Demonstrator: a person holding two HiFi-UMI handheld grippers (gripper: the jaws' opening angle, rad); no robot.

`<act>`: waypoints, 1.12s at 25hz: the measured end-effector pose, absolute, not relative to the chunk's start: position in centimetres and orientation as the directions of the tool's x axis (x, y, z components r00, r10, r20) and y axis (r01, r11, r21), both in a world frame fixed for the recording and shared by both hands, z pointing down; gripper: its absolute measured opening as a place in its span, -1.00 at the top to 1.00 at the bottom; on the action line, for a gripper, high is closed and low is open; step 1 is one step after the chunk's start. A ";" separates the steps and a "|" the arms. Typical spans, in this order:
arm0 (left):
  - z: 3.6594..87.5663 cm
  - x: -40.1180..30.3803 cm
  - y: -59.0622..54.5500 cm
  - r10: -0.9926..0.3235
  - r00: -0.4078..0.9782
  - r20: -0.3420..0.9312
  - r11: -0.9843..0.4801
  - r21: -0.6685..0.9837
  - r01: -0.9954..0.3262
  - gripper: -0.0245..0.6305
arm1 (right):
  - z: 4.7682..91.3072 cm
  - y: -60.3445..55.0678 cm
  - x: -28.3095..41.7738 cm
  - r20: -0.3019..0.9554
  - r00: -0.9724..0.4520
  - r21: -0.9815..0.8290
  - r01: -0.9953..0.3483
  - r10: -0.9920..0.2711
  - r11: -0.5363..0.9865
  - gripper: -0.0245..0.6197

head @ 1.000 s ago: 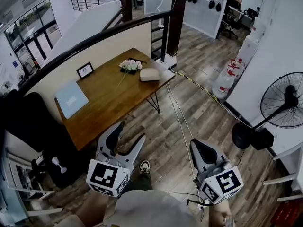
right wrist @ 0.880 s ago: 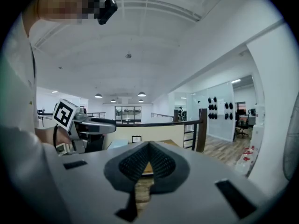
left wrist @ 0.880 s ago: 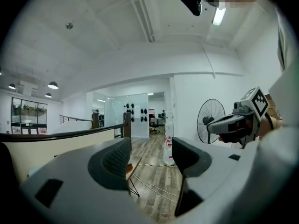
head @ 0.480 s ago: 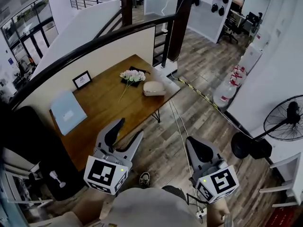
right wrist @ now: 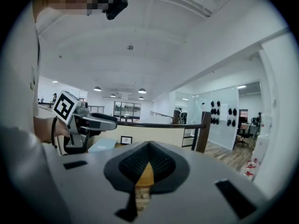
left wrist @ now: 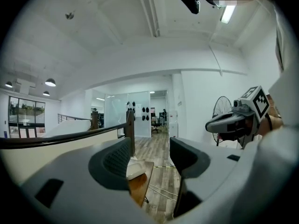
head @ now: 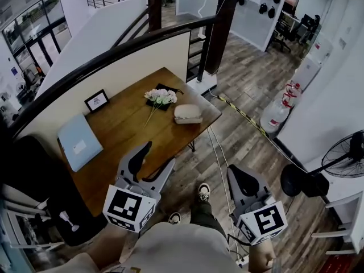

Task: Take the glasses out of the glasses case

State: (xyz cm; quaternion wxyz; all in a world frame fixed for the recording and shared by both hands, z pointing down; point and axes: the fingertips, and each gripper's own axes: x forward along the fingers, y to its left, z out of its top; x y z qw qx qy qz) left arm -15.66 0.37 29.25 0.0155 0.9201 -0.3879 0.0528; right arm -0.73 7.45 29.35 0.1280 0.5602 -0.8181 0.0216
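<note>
A closed beige glasses case (head: 187, 114) lies near the right end of the wooden table (head: 128, 135). My left gripper (head: 156, 157) hovers over the table's near edge, well short of the case, and is open. Its jaws have just been opening a little, with nothing between them. In the left gripper view the case (left wrist: 136, 170) shows far off between the spread fingers (left wrist: 114, 160). My right gripper (head: 244, 182) is over the floor to the right of the table. Its pads (right wrist: 148, 158) meet, so it is shut and empty.
On the table are white flowers (head: 160, 96), a small picture frame (head: 96, 100) and a blue folder (head: 79, 143). A dark railing (head: 114, 47) runs behind it. A cable (head: 222, 158) crosses the floor. Water bottles (head: 277, 111) and a fan (head: 346, 159) stand at right.
The table and case have come closer and lower in the head view as the person walks toward them. A shoe now shows between the grippers. Both grippers advanced together.
</note>
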 end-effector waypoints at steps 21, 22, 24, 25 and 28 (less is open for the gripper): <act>28.5 -6.6 -20.2 -0.892 0.437 0.111 -0.443 -0.038 -0.895 0.14 | 29.3 -16.7 10.8 0.222 -0.583 0.042 -0.795 -0.782 0.605 0.91; 28.5 -6.2 -21.0 -0.898 0.424 0.115 -0.431 -0.039 -0.902 0.14 | 29.6 -17.7 11.3 0.224 -0.597 0.036 -0.785 -0.770 0.619 0.91; 28.8 -5.3 -22.2 -0.907 0.400 0.128 -0.409 -0.047 -0.911 0.14 | 30.0 -19.7 12.2 0.226 -0.623 0.020 -0.765 -0.749 0.643 0.91; 29.1 -4.9 -22.6 -0.911 0.390 0.136 -0.400 -0.052 -0.915 0.14 | 30.2 -20.5 12.6 0.227 -0.634 0.012 -0.757 -0.739 0.654 0.91; 29.8 -3.9 -23.5 -0.920 0.359 0.155 -0.372 -0.062 -0.926 0.14 | 31.0 -22.4 13.3 0.232 -0.664 -0.005 -0.731 -0.710 0.682 0.91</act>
